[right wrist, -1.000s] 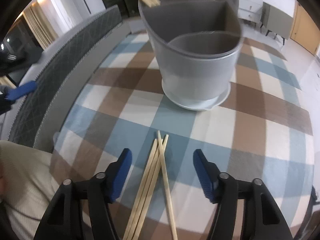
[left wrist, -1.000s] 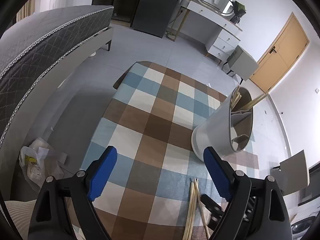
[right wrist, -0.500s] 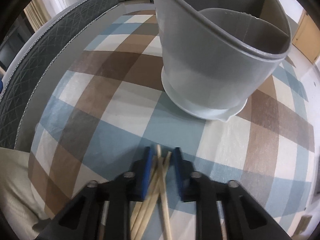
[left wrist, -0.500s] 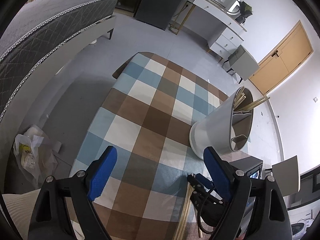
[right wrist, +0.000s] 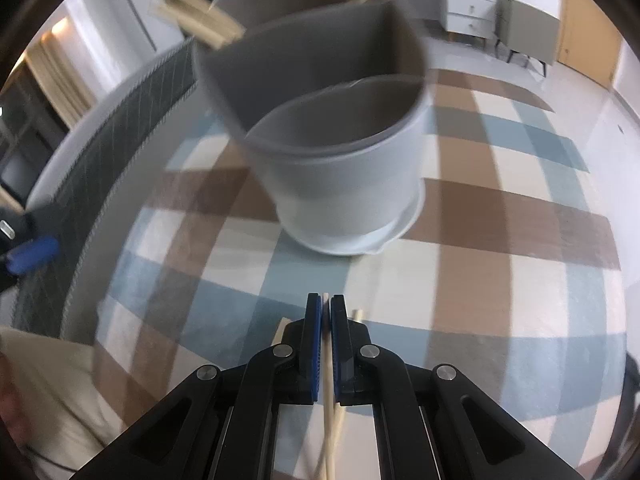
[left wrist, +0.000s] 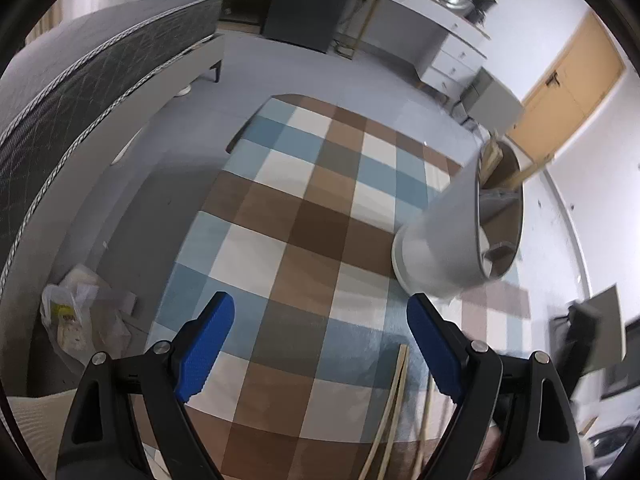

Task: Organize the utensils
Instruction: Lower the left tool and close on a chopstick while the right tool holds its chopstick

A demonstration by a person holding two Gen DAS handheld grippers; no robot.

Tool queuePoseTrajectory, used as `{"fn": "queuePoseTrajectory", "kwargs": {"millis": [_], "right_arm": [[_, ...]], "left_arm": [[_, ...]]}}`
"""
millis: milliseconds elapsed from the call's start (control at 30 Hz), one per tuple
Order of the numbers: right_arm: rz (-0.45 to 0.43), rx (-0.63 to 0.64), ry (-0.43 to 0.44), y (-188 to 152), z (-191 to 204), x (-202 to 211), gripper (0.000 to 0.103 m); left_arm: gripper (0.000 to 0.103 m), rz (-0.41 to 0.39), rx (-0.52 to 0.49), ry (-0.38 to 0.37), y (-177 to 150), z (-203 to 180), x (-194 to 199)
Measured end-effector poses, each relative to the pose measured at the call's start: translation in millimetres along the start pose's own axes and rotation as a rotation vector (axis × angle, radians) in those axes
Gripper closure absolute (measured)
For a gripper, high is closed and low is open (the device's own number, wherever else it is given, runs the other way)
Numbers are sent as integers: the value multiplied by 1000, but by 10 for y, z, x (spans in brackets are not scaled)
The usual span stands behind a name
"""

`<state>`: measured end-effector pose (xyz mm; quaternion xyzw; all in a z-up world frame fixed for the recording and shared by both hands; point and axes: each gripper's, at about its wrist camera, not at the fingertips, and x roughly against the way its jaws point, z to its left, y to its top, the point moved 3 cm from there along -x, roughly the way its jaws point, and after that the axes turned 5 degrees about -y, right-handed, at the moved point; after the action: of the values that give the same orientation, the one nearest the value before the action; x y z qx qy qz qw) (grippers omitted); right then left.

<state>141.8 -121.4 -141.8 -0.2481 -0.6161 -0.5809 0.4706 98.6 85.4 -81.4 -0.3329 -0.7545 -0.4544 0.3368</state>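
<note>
Clamping one chopstick (right wrist: 329,376) between its pads, the right tool (right wrist: 326,312) sat fully closed just above the checkered desk (right wrist: 500,280), near the front of the gray divided holder (right wrist: 344,184). More chopsticks (right wrist: 202,24) stood in the holder's rear compartment. Left tool (left wrist: 316,344) hovered wide open with nothing in it. Loose chopsticks (left wrist: 394,396) lay on the desk near its right pad.
</note>
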Motion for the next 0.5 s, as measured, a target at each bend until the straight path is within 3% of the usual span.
{"fn": "queuePoseTrajectory", "kwargs": {"millis": [500], "right_arm": [[-181, -238, 113, 56, -594, 639, 99]], "left_arm": [[18, 161, -194, 25, -493, -378, -384]]}}
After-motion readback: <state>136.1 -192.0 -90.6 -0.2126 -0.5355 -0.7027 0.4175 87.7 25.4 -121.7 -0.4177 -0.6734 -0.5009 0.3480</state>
